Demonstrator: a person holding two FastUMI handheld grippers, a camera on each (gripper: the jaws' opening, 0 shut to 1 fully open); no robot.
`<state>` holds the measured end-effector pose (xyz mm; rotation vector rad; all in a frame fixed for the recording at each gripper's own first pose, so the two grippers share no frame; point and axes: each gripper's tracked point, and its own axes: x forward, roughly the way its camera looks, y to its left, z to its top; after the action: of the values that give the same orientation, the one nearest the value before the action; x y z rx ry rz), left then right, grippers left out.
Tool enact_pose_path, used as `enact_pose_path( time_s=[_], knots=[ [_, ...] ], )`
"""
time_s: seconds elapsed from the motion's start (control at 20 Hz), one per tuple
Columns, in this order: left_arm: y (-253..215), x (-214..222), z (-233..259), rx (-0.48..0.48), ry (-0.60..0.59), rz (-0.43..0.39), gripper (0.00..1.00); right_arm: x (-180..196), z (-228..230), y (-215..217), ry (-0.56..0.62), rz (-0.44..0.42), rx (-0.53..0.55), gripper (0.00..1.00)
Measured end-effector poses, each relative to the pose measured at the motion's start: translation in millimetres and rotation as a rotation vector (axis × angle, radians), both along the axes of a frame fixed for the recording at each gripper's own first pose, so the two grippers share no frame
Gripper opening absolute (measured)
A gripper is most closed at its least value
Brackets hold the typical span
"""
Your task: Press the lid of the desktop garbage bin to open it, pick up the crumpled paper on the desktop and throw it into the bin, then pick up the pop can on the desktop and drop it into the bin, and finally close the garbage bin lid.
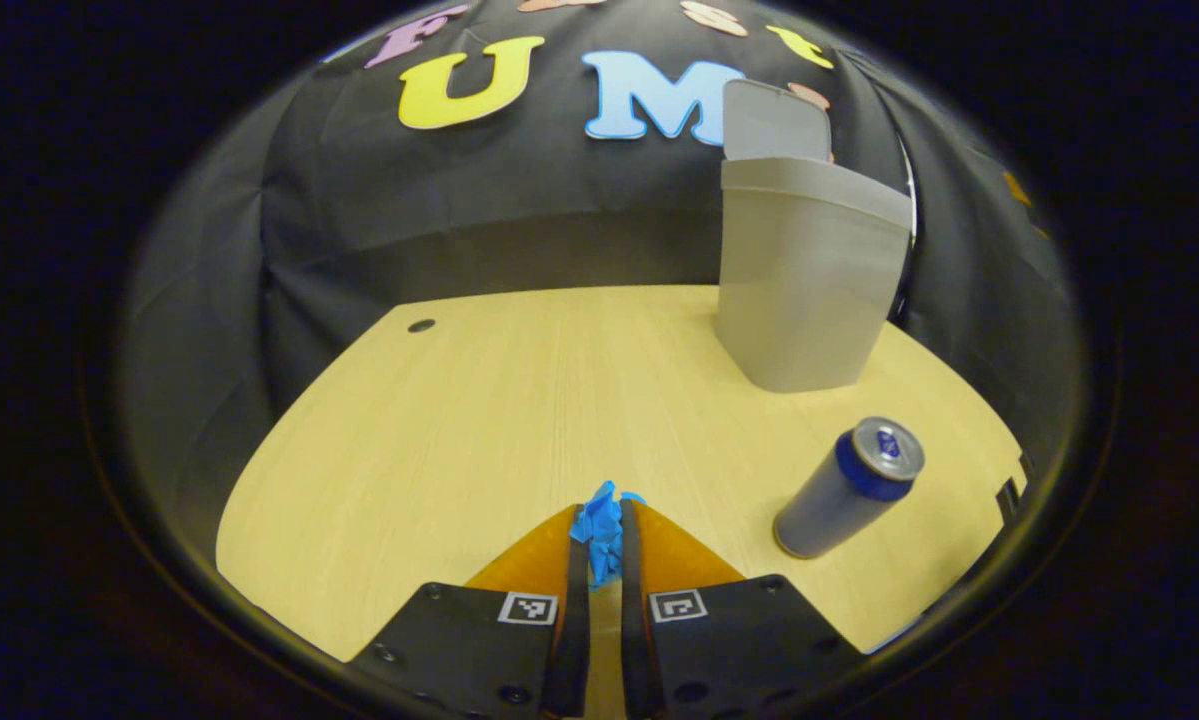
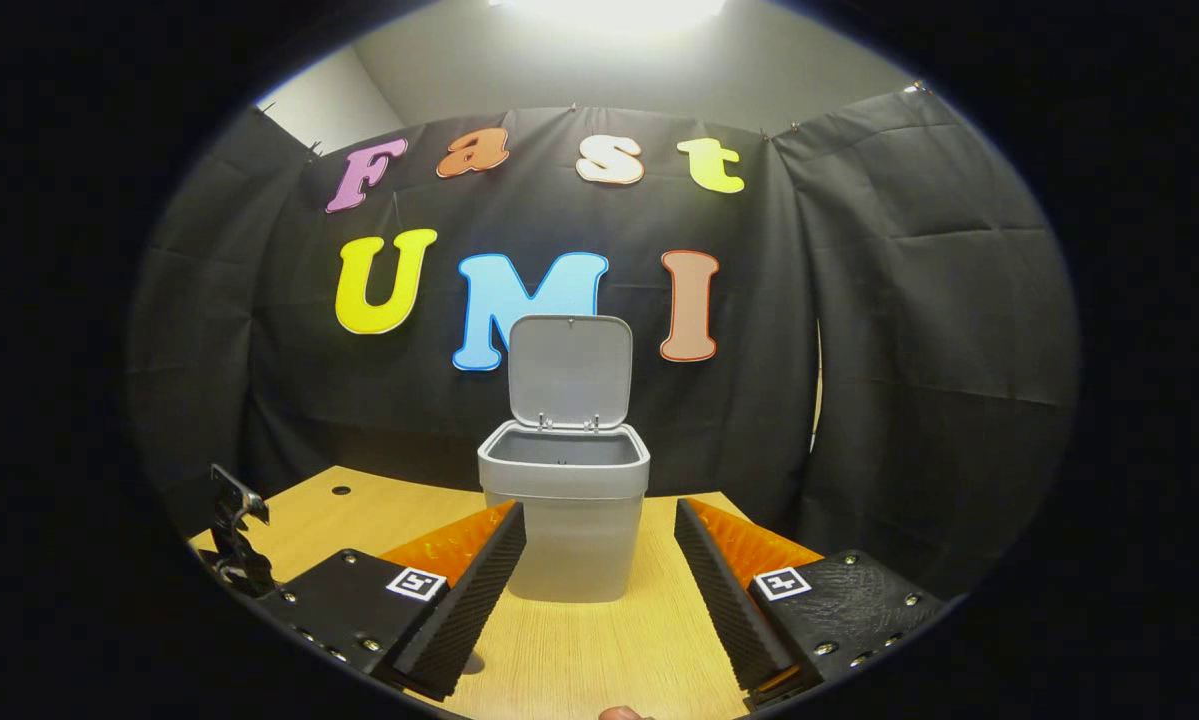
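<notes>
— What is held at the front of the left gripper view?

— A crumpled paper point(image 1: 601, 530), bright blue and creased into sharp folds, is pinched by the left gripper point(image 1: 604, 545); its two fingers are drawn nearly together, and both are pressed against the wad. The top of the paper is seen poking out above the fingertips, over the pale wood desktop point(image 1: 479, 420).

— And the bin?

— The desktop garbage bin point(image 1: 804, 285) is stood at the far right of the desktop, close to the black cloth wall point(image 1: 409, 200). It is a plain grey plastic tub, tapered toward its base, with a thick rim. Its lid point(image 2: 570, 370) is raised upright on the rear hinge, and the dark inside of the bin is exposed in the right gripper view.

— Where is the can placed?

— The pop can point(image 1: 849, 488) is stood near the bin, on the side toward the camera, well apart from the paper. A silver body, a dark blue band under the top and a silver lid with its tab are shown; it appears tilted by the lens.

— How is the right gripper set?

— The right gripper point(image 2: 599, 520) is held with its fingers spread wide apart, nothing between them, and the bin is framed in the gap, farther off.
</notes>
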<state>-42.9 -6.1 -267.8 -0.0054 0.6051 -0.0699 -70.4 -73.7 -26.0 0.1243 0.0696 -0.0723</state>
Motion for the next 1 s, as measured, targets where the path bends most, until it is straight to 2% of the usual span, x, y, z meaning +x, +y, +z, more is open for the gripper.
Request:
enact_pose_path(
  time_s=[0.1,0.2,0.65,0.7,0.9,0.95,1.0],
  knots=[
    [-7.8,7.3,27.6,-0.005,-0.05,-0.011,0.22,0.1,-0.3,0.6,-0.005,0.005,0.007,0.96],
    [-15.5,14.7,55.3,0.001,-0.105,-0.029,0.19,-0.6,-1.3,0.4,-0.008,0.008,0.011,0.96],
    [-85.0,53.6,161.6,-0.048,-0.323,-0.13,0.22,-4.7,-8.0,-13.7,0.008,-0.004,-0.004,0.96],
    [-91.3,57.4,170.1,-0.051,-0.34,-0.139,0.19,-4.9,-8.5,-15.3,0.012,-0.007,-0.001,0.96],
    [-120.8,82.1,206.2,-0.073,-0.407,-0.169,0.22,-4.3,-11.7,-20.6,0.025,-0.02,-0.005,0.96],
    [-127.5,89.1,213.8,-0.076,-0.422,-0.181,0.17,-4.7,-11.3,-22.3,0.026,-0.028,-0.008,0.96],
    [-135.8,95.6,220.4,-0.08,-0.438,-0.191,0.19,-5.8,-10.3,-25.9,0.027,-0.039,-0.011,0.96]
  ],
)
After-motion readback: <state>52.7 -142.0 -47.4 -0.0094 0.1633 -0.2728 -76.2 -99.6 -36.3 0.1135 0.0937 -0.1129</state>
